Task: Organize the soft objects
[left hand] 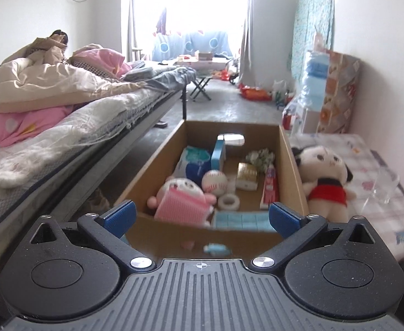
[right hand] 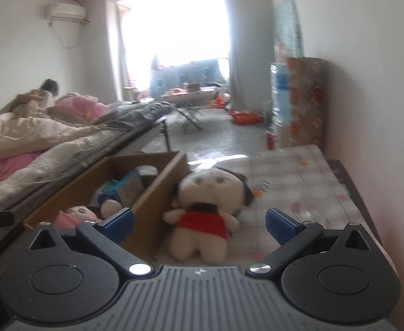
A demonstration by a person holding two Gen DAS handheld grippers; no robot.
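Hovering level, right tool (right hand: 199, 224) gapes wide before plush doll (right hand: 204, 215).

Black hand-held gripper (left hand: 202, 216) (blue fingertip pads (left hand: 120, 215))

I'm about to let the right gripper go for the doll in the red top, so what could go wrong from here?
1. The plush doll lies tight against the outer wall of the cardboard box; the right gripper is open, and its box-side finger could catch or shove that wall.
2. The box is already crowded: another plush toy, a baseball and a tape roll fill the near end, so the doll may perch on top and tumble out.
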